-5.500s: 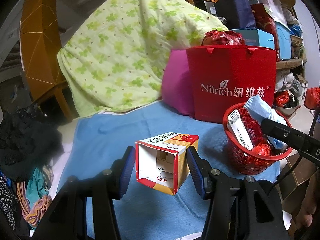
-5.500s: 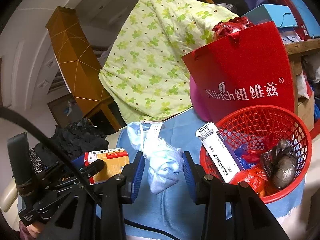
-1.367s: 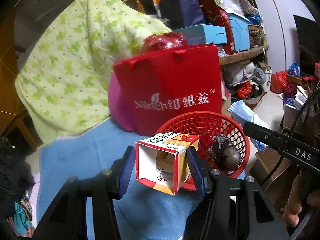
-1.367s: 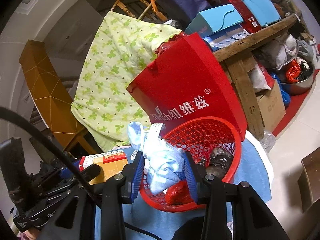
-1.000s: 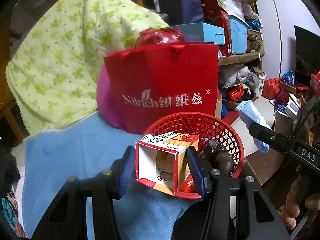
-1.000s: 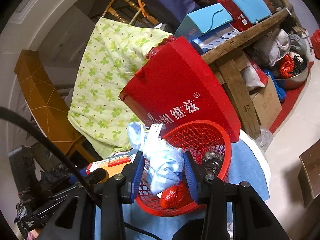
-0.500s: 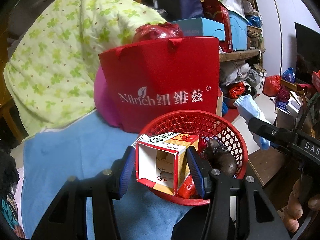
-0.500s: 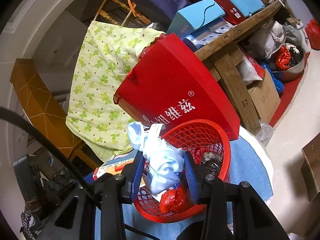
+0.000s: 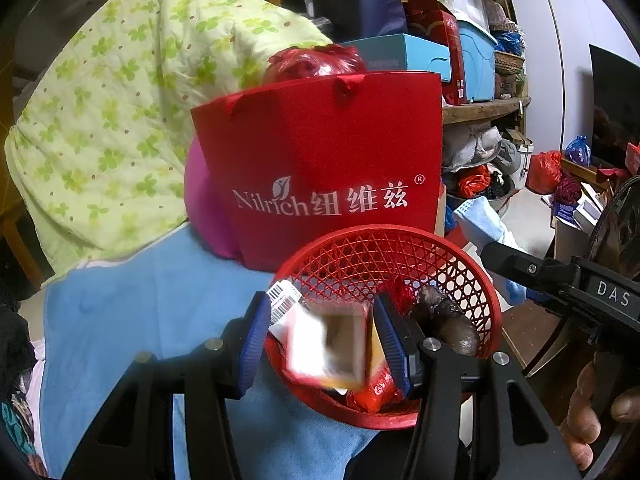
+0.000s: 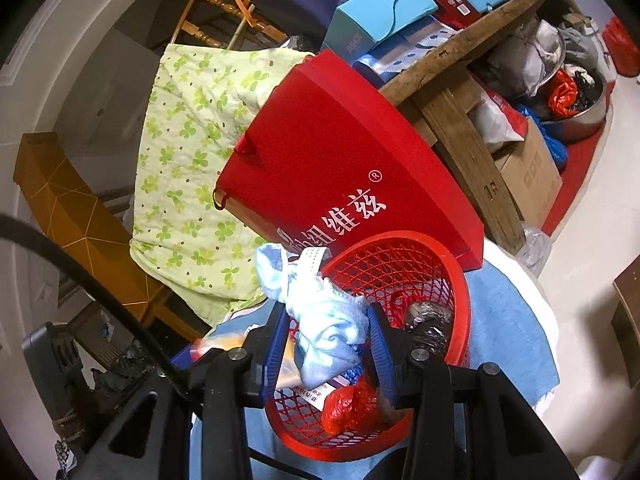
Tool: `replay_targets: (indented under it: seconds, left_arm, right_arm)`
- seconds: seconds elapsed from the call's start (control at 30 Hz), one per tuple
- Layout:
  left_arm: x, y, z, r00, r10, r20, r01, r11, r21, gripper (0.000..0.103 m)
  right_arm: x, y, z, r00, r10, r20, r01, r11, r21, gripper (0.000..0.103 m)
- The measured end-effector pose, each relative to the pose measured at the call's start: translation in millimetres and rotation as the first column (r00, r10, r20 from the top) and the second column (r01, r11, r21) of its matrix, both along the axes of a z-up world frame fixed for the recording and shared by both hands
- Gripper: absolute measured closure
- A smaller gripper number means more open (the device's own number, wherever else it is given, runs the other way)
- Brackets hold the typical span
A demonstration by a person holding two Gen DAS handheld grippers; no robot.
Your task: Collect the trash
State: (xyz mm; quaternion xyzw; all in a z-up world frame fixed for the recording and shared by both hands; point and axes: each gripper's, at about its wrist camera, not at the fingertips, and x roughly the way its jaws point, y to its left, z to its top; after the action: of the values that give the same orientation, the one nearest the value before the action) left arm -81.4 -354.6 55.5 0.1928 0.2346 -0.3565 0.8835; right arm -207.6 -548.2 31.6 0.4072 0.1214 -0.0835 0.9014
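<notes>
The red mesh basket [image 9: 400, 232] stands on the blue cloth, just below my left gripper [image 9: 320, 304]. The orange-and-white carton [image 9: 328, 344] is blurred and sits low between the left jaws, over the basket's near side. A gap shows beside the left pad, so the jaws stand open around it. My right gripper [image 10: 326, 312] is shut on a crumpled light blue cloth [image 10: 328, 328], above the near left rim of the basket [image 10: 460, 280]. In the left wrist view the same cloth [image 9: 480, 220] and a black right finger [image 9: 520, 264] hover at the basket's right.
In the basket lie a dark lump [image 9: 444, 320], a red wrapper [image 9: 372, 392] and a barcoded box [image 9: 284, 304]. A red paper bag [image 9: 320, 160], a pink cushion [image 9: 208, 208] and a green quilt [image 9: 120, 100] stand behind it. A cluttered wooden shelf [image 10: 460, 120] is at right.
The carton, sharp and gripped half a second ago, is now blurred and lower between the left jaws. The right gripper with the cloth has moved in over the basket's rim.
</notes>
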Motion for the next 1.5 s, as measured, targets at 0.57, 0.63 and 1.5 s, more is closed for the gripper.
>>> replay_targets:
  seconds: [0.57, 0.63, 1.5]
  left_arm:
    - [8.3, 6.0, 0.3, 1.000, 0.009, 0.002, -0.009, 1.000, -0.021, 0.048]
    - [7.6, 10.7, 2.4, 1.000, 0.016, 0.015, -0.015, 1.000, -0.024, 0.047]
    - [-15.2, 100.7, 36.4, 0.978, 0.162, 0.135, -0.158, 0.987, -0.039, 0.018]
  right_arm:
    - [15.2, -9.7, -18.1, 0.999, -0.007, -0.044, 0.010, 0.998, 0.059, 0.047]
    - [15.2, -9.5, -18.0, 0.999, -0.007, -0.045, 0.009, 0.998, 0.059, 0.047]
    - [1.0, 84.9, 50.9, 0.989, -0.031, -0.147, -0.018, 0.948, -0.319, 0.036]
